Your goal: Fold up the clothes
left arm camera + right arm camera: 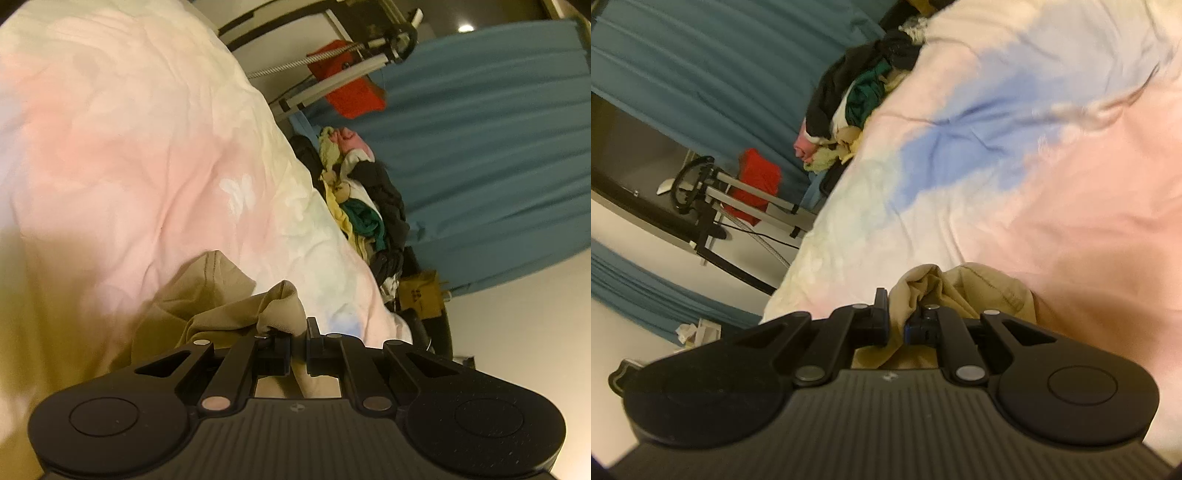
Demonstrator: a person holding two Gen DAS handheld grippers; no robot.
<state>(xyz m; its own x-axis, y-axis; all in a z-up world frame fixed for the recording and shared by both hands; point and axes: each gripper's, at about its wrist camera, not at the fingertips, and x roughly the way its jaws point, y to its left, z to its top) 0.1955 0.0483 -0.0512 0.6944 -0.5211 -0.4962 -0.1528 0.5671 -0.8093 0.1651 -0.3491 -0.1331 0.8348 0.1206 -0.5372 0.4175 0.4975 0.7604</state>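
Two grippers are sharing one tan garment [229, 306] over the pastel tie-dye duvet [129, 147], which is filling most of both views and serving as the work surface. Beyond the duvet's far edge, a heap of mixed clothes [365, 206] is lying in front of a teal curtain [480, 147]. Against the duvet, the tan garment is bunching up right at the fingers. The left gripper [299, 338] is pinching a fold of it between nearly closed jaws, and the right gripper [895, 321] is pinching another bunch the same way. Judging by this, the garment is being carried or spread between two grips; whether for laying flat or for a fold, I cannot tell. Its long axis and heading are not showing, since only crumpled ends are in view.
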